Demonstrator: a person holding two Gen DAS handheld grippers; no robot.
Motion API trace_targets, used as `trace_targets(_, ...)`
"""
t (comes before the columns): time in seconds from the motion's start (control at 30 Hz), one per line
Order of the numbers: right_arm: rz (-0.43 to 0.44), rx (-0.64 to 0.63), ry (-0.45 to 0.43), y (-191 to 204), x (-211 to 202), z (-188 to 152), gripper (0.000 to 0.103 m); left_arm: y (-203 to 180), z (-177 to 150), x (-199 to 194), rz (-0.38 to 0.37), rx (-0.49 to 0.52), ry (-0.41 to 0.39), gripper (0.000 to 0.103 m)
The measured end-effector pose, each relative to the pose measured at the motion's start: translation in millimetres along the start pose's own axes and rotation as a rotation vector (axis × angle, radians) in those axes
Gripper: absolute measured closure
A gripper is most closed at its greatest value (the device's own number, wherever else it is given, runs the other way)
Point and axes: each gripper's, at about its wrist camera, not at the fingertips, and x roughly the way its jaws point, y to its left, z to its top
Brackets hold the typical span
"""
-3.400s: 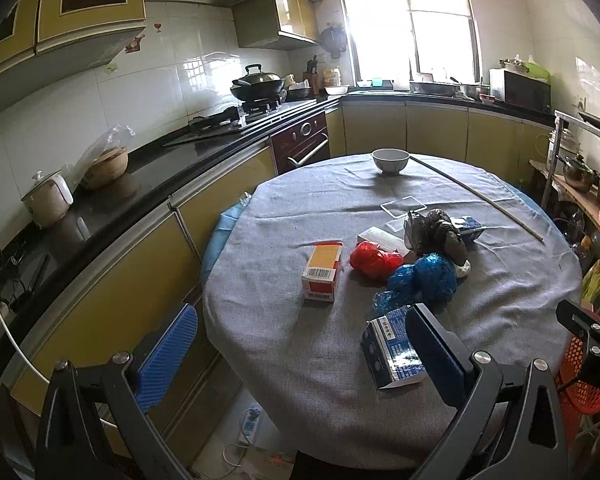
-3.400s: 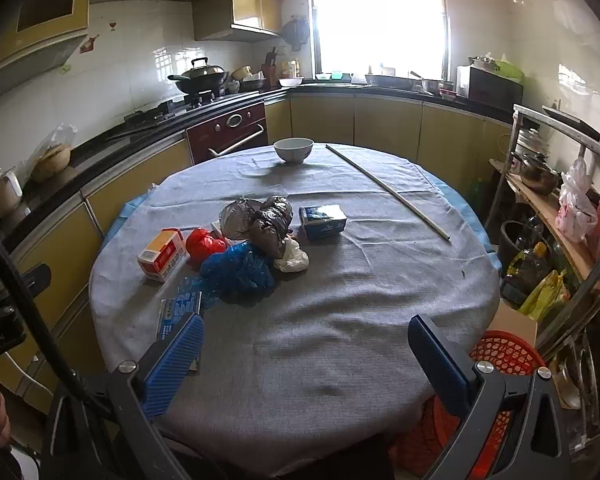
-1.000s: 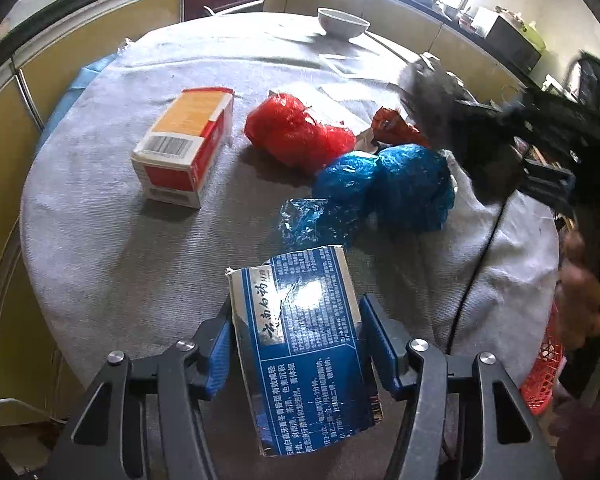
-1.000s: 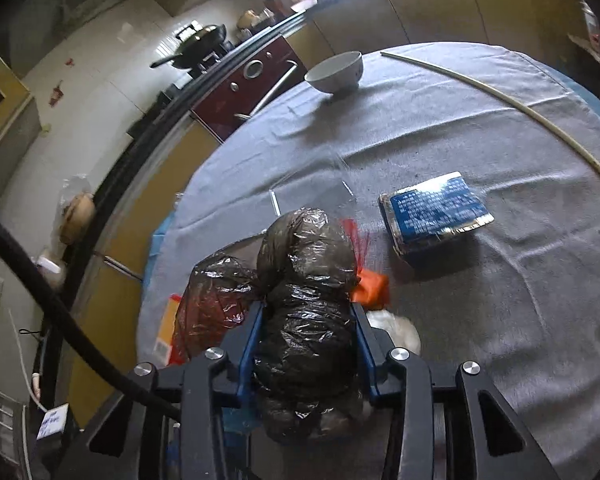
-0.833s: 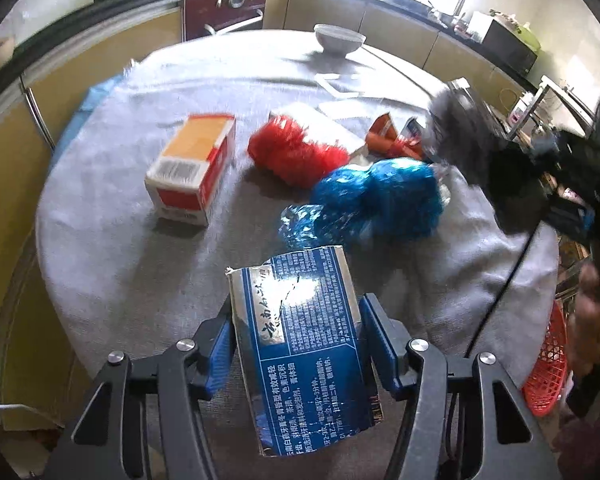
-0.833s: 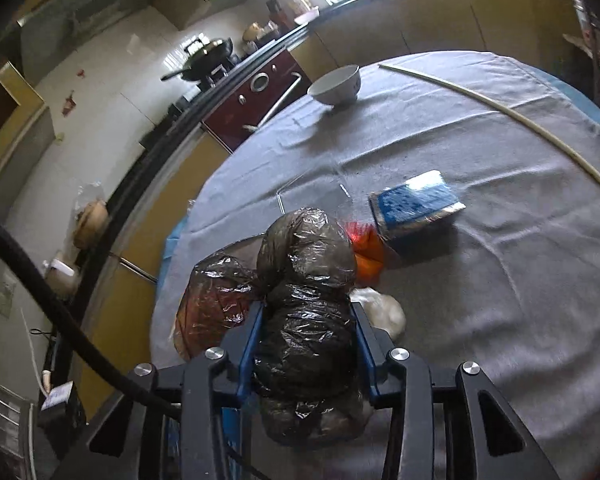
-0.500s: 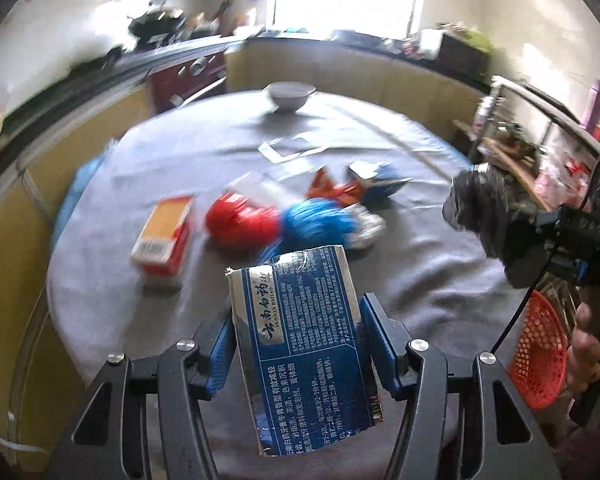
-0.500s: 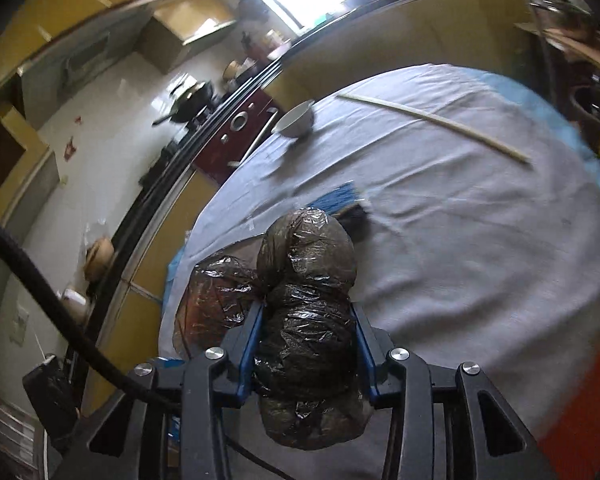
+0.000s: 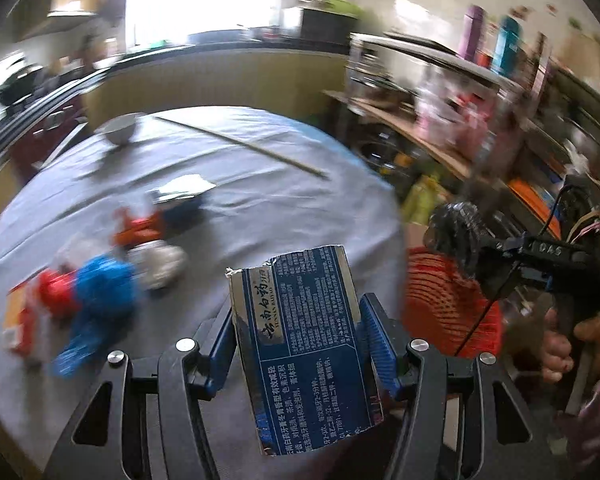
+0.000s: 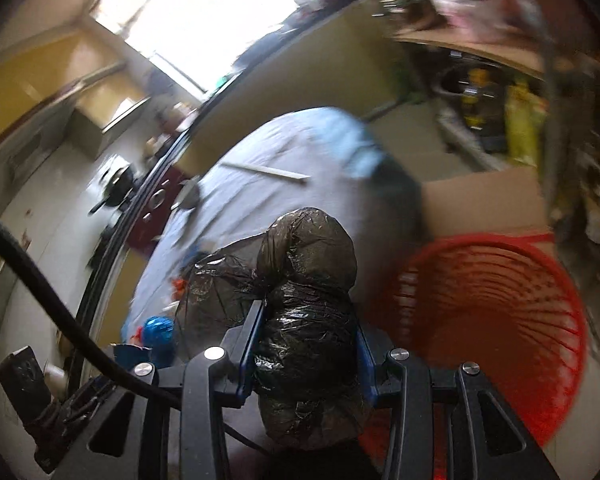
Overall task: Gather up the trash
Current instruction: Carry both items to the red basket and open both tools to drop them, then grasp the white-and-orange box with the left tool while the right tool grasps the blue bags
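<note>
My left gripper (image 9: 298, 344) is shut on a torn blue carton (image 9: 304, 344) with white print, held above the near rim of the round table (image 9: 260, 184). My right gripper (image 10: 306, 340) is shut on a crumpled black plastic bag (image 10: 304, 300); in the left wrist view that black bag (image 9: 458, 236) hangs over the red plastic basket (image 9: 452, 304). In the right wrist view the red basket (image 10: 496, 320) lies just right of the bag, beside the table. Blue crumpled plastic (image 9: 104, 284), a red wad (image 9: 56, 292) and an orange-white box (image 9: 16, 320) stay on the cloth.
A white bowl (image 9: 119, 130) and a long thin stick (image 9: 240, 146) lie at the table's far side. A cluttered shelf rack (image 9: 460, 132) stands right of the table. A cardboard box (image 10: 484, 204) sits behind the basket. A person's hand (image 9: 568, 344) holds the right gripper's handle.
Both grippers swung right, away from the trash pile. The black bag now hangs by the red basket; the carton rose off the cloth. Both grips are unchanged.
</note>
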Motion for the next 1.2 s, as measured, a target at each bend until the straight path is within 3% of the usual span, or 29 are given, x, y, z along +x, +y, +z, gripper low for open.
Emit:
trace_targets(0.23,-0.074,0.167,-0.002,-80.9,-25.0,-11.6,0.058,-78.1,14.8,53.2,-0.132,0.135,0.084,0.038)
trace_targets(0.37,-0.104,0.216,0.024,-103.5,-28.4,-20.2,0.045,-112.2,15.3,79.1,-0.179,0.198,0.15,0.036)
trace_targets(0.5,-0.112,0.236,0.02,-115.6,-36.4,-20.6,0.04,-118.9,12.4,81.0,-0.157,0.226,0.169,0.035)
trace_targets(0.7,-0.108,0.222,-0.025,-105.5,-42.4,-14.2,0.038,-73.1,5.5,54.7,-0.116,0.148,0.152,0.032)
trace_targets(0.87,-0.067,0.167,-0.009,-74.3,-25.2,-7.9,0.038,-12.0,-19.4,21.0,-0.005,0.05,0.128,0.031)
trace_targets(1.2,0.076,-0.06,0.136,66.1,52.1,-2.9,0.038,140.1,-58.7,-70.9,0.322,-0.229,-0.014,0.029)
